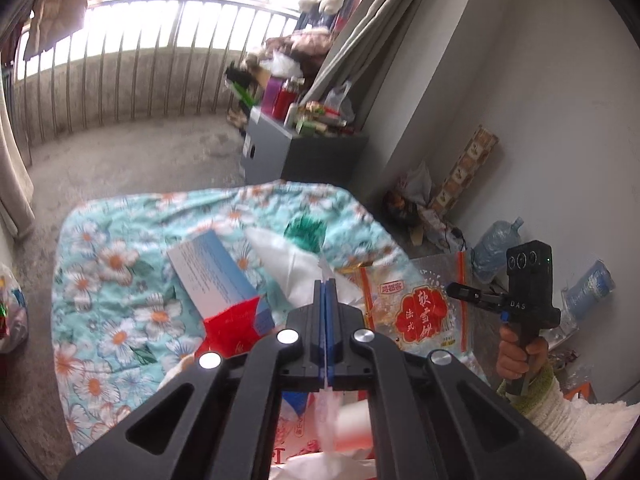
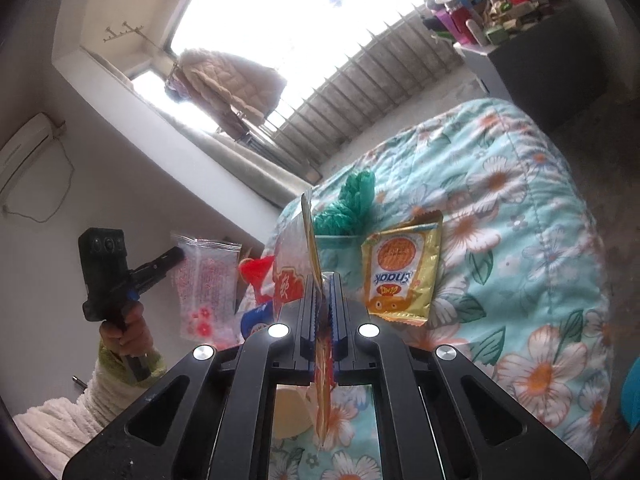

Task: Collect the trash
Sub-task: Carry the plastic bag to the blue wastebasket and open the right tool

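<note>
Collection is partly done: the left gripper (image 1: 327, 280) is clamped on a thin clear bag (image 2: 206, 280), and the right gripper (image 2: 322, 280) is clamped on a red-printed snack bag (image 1: 416, 312), both lifted above the bed (image 2: 520, 208). Still lying on the bed are the blue box (image 1: 216, 276), the green bag (image 2: 352, 200) and the gold snack wrapper (image 2: 404, 272), just right of the right gripper.

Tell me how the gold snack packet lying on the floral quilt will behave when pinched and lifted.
The gold foil snack packet looks flat and nearly empty, so probably very light. Its creased, shiny film suggests it will flop and may slip unless pinched at a crimped edge. The soft floral quilt beneath will likely give, so pads may snag fabric.
</note>
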